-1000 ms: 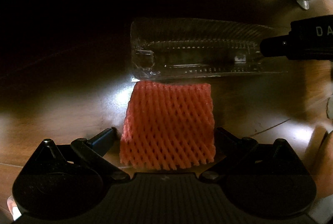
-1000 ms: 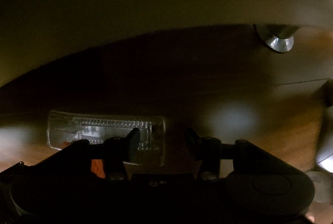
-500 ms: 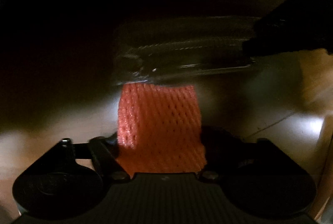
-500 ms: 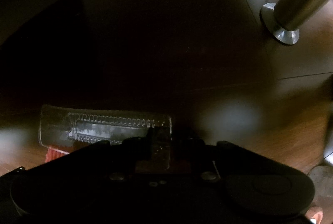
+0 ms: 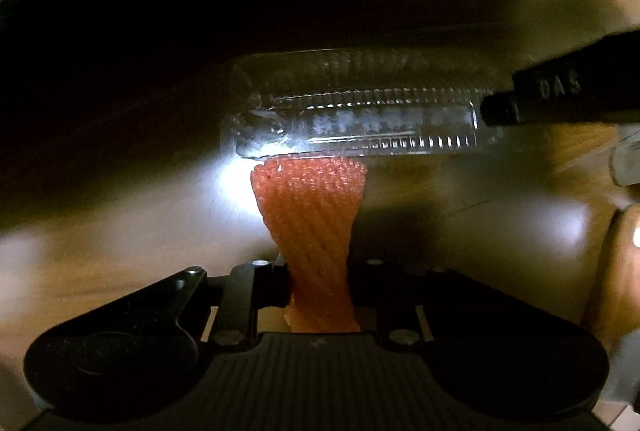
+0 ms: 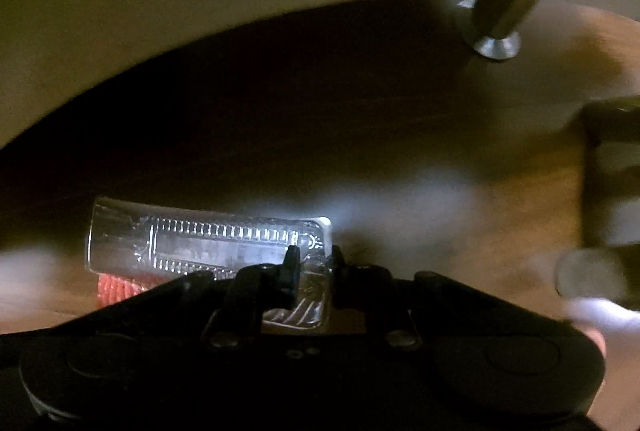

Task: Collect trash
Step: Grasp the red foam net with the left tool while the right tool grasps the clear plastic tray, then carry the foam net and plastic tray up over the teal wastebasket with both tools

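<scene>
foam net (image 6: pixel 116 289) mostly hidden, metal leg (image 6: pixel 496 27) blurred

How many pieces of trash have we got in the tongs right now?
2. The orange foam net is pinched in the left tongs, jaws closing; the clear plastic tray is gripped at its end by the right tongs.

Your left wrist camera looks straight down along its fingers, close over the wooden floor (image 5: pixel 120 231), with the orange foam net (image 5: pixel 312 215) filling the centre of the view. Your right wrist camera also faces down, just as near, from the other end of the clear plastic tray (image 6: pixel 208 243). Both views share that tray, the net beside it and the metal furniture leg (image 6: pixel 496 31).
</scene>
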Demonstrator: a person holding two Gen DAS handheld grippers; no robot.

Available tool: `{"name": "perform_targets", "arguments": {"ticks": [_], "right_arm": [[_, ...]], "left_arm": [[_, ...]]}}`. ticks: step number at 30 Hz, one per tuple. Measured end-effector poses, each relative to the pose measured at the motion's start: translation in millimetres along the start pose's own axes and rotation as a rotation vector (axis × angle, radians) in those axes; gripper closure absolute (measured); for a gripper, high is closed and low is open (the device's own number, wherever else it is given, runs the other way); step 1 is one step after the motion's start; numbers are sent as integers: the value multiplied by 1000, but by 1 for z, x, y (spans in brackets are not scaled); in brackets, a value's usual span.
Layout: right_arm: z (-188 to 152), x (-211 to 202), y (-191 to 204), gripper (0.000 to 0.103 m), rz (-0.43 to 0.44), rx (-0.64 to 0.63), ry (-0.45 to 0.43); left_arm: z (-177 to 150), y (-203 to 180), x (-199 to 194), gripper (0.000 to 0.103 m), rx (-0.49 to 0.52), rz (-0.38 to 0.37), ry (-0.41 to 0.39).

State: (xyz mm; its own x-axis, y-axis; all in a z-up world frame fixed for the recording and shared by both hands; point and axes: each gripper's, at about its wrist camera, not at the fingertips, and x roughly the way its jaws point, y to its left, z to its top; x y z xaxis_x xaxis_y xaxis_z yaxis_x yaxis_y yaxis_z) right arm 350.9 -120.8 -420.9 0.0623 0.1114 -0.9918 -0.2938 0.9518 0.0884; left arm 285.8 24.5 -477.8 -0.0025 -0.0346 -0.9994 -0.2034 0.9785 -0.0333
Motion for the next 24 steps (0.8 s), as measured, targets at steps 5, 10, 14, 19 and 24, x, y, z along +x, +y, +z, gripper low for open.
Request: {"name": "perform_targets", "arguments": {"ticks": [5, 10, 14, 19, 24], "right_arm": [[-12, -46, -4, 89, -14, 26, -29], [-22, -100, -8, 90, -31, 39, -76], [-37, -150, -12, 90, -38, 42, -127], [-58, -209, -23, 90, -38, 70, -199], [-84, -272, -31, 90, -32, 94, -259]], "left_arm": [[-8, 4, -47, 81, -12, -12, -26], [-20, 9, -92, 81, -1, -13, -54], [-36, 12, -131, 81, -20, -29, -88], [-66, 15, -198, 81, -23, -56, -165], [-93, 19, -260, 81, -34, -81, -236]]}}
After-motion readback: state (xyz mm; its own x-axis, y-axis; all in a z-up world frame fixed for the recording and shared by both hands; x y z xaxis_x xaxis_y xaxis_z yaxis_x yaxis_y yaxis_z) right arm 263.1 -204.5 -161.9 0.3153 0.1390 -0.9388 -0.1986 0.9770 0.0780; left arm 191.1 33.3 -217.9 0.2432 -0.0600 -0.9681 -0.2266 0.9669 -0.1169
